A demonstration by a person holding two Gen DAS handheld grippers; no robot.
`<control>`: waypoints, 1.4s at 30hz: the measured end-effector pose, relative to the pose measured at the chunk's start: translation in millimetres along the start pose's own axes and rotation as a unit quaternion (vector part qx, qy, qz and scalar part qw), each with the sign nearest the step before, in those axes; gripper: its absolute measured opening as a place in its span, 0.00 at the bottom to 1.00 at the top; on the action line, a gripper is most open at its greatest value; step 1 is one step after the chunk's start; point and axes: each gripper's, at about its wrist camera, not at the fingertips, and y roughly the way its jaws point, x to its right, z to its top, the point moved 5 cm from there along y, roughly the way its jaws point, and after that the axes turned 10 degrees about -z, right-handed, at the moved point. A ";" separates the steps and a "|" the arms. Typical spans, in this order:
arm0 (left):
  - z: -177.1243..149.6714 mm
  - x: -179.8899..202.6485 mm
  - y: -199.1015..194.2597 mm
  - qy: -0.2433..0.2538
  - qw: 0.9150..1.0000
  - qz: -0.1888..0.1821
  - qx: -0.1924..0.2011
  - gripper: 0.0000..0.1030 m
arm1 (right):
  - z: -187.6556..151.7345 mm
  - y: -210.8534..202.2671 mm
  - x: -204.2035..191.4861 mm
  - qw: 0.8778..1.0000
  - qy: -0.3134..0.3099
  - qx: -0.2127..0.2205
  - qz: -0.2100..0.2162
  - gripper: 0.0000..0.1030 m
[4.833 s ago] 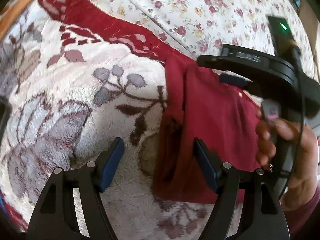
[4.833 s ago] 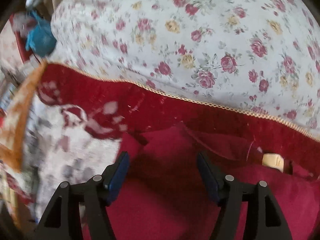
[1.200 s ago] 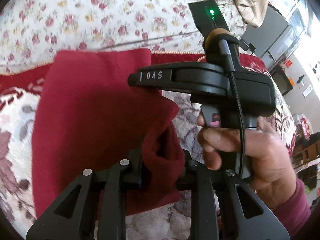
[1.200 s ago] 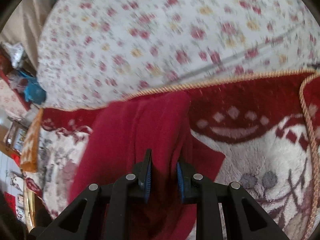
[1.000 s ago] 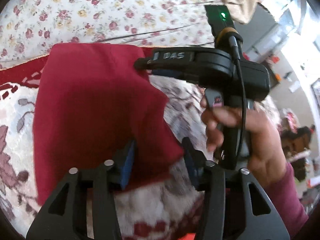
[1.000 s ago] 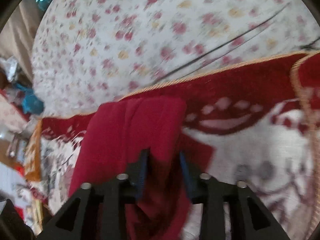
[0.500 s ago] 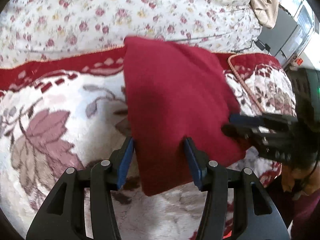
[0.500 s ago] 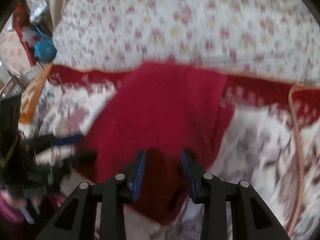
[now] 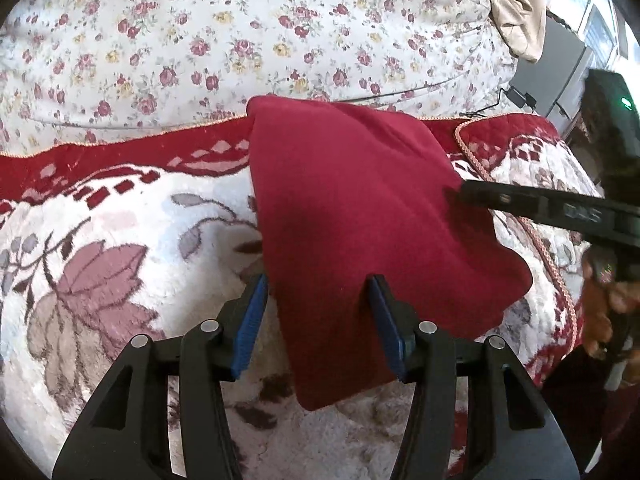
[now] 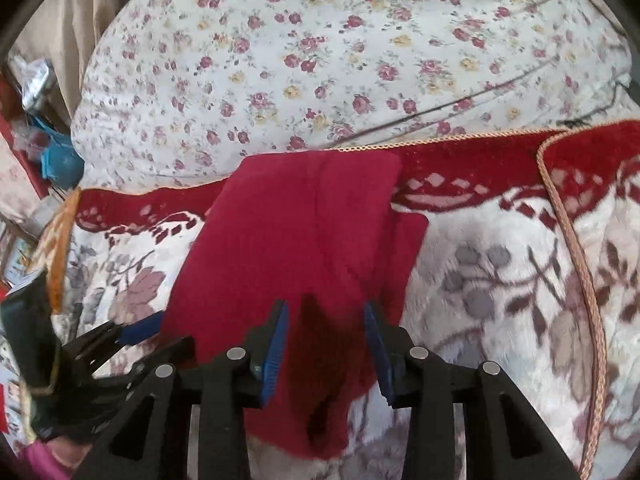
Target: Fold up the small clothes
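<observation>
The left gripper (image 9: 316,320) hovers low with its blue-padded fingers (image 9: 250,320) spread wide over the near edge of the folded dark-red fleece garment (image 9: 360,216). The right gripper (image 10: 324,344) is likewise spread open, straddling the garment's near right corner. The garment lies flat in a rough rectangle on the plush cream-and-maroon floral blanket (image 9: 100,240), its far edge reaching the rose-printed white bedding (image 9: 240,40).
</observation>
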 end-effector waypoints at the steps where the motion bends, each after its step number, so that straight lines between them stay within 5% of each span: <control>1: 0.6 -0.1 -0.4 0.000 1.000 0.000 0.001 0.51 | 3.7 4.0 -1.2 1.000 -0.002 0.002 -0.009 0.36; 5: 0.5 -2.3 1.7 -0.004 1.000 -0.003 0.001 0.51 | 8.3 24.8 0.6 1.000 0.008 -0.004 -0.029 0.37; 9: 0.5 -4.2 5.0 -0.010 1.000 -0.009 0.000 0.51 | 0.3 36.1 6.5 0.999 0.034 -0.019 0.002 0.44; 13: 2.3 -5.2 2.3 -0.017 1.000 -0.016 0.002 0.51 | -5.5 22.9 -1.5 1.000 -0.010 0.009 -0.006 0.28; 23: 7.3 -18.2 -3.1 -0.044 0.999 -0.027 0.019 0.51 | -22.8 19.6 -0.2 0.999 -0.030 -0.013 -0.013 0.25; 26: 8.0 -19.5 -1.9 -0.048 0.998 -0.028 0.020 0.51 | -20.2 18.6 6.2 1.000 -0.006 -0.004 0.013 0.25; 30: 9.7 -21.0 -0.8 -0.056 0.998 -0.026 0.024 0.59 | -10.1 13.4 21.9 0.999 0.034 0.030 -0.006 0.65; 37: 10.2 -21.9 1.5 -0.062 0.997 -0.029 0.023 0.59 | -6.0 45.4 24.6 0.997 0.071 0.005 0.036 0.72; 42: 9.6 -24.3 4.7 -0.064 0.997 -0.031 0.021 0.64 | -8.7 60.8 29.1 0.997 0.079 -0.009 0.021 0.82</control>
